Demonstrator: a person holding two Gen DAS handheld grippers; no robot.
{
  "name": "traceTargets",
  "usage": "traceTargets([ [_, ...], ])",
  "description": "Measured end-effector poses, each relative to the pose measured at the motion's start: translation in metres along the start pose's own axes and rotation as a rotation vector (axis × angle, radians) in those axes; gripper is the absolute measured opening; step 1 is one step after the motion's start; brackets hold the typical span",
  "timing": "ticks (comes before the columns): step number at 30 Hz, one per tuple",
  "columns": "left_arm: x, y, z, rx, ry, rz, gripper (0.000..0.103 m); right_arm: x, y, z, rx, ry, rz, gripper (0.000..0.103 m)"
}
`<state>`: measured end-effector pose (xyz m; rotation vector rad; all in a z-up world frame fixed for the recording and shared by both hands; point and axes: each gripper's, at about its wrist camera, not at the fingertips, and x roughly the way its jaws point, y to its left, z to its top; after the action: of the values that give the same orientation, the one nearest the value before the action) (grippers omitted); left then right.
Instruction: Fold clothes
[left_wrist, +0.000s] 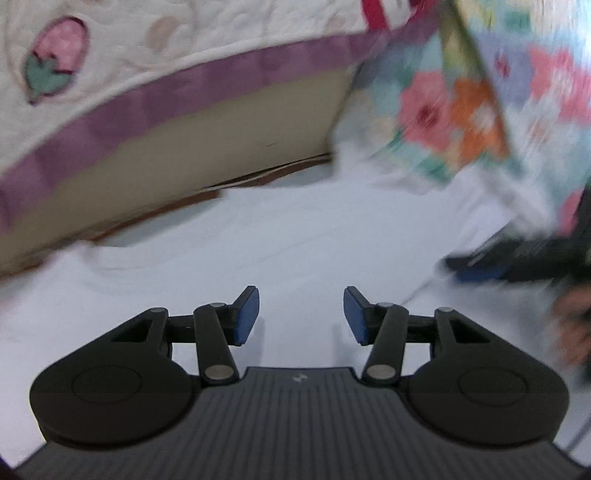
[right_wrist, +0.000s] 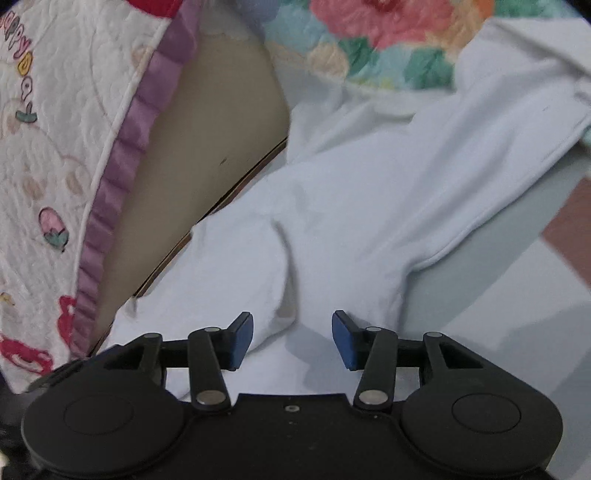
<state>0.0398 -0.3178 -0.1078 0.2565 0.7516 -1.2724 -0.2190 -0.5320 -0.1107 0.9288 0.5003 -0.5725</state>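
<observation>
A white garment (left_wrist: 280, 240) lies spread flat and fills the middle of the left wrist view. My left gripper (left_wrist: 301, 315) hovers just above it, open and empty. In the right wrist view the same white garment (right_wrist: 362, 206) shows a sleeve stretching to the upper right and a raised crease near its middle. My right gripper (right_wrist: 292, 339) is open and empty, its jaws apart over the garment's lower edge. The other gripper (left_wrist: 517, 262) shows blurred at the right of the left wrist view.
A quilted cover with a purple ruffle (left_wrist: 177, 85) hangs over a beige mattress side (left_wrist: 207, 147) behind the garment; it also shows in the right wrist view (right_wrist: 122, 147). A floral fabric (left_wrist: 461, 110) lies at the back right (right_wrist: 369, 40). A grey surface (right_wrist: 498, 295) lies right of the garment.
</observation>
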Motion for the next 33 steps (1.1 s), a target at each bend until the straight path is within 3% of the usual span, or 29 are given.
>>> traceTargets([
  [2,0.01,-0.018,0.006,-0.033,0.014,-0.043,0.05,-0.005,-0.005,0.001,-0.027,-0.038,-0.035,0.053],
  [4,0.022,-0.039,0.007,-0.029,0.028,-0.038,0.052,-0.009,-0.009,0.005,-0.083,-0.054,-0.097,0.051],
  [10,0.061,-0.097,0.0,-0.005,0.075,-0.145,0.05,-0.067,-0.055,0.024,0.02,-0.201,-0.239,0.052],
  [14,0.097,-0.143,0.002,0.049,0.095,-0.164,0.034,-0.112,-0.081,0.035,0.014,-0.305,-0.373,0.052],
  [17,0.126,-0.164,0.005,0.072,0.139,-0.144,0.025,-0.138,-0.095,0.035,-0.037,-0.376,-0.41,0.052],
  [20,0.147,-0.168,0.002,0.058,0.2,-0.122,0.023,-0.143,-0.108,0.034,-0.053,-0.366,-0.414,0.052],
  [25,0.144,-0.166,0.002,0.062,0.211,-0.118,0.022,-0.132,-0.13,0.03,-0.067,-0.344,-0.473,0.051],
  [26,0.138,-0.162,0.003,0.041,0.184,-0.156,0.023,-0.129,-0.13,0.031,-0.081,-0.34,-0.485,0.036],
  [27,0.131,-0.161,0.004,0.014,0.166,-0.192,0.028,-0.127,-0.129,0.032,-0.092,-0.337,-0.494,0.014],
  [30,0.112,-0.161,0.007,-0.042,0.123,-0.266,0.029,-0.132,-0.123,0.032,-0.073,-0.379,-0.418,0.007],
  [33,0.089,-0.174,0.008,0.027,0.041,-0.303,0.032,-0.143,-0.114,0.034,-0.024,-0.417,-0.278,0.007],
])
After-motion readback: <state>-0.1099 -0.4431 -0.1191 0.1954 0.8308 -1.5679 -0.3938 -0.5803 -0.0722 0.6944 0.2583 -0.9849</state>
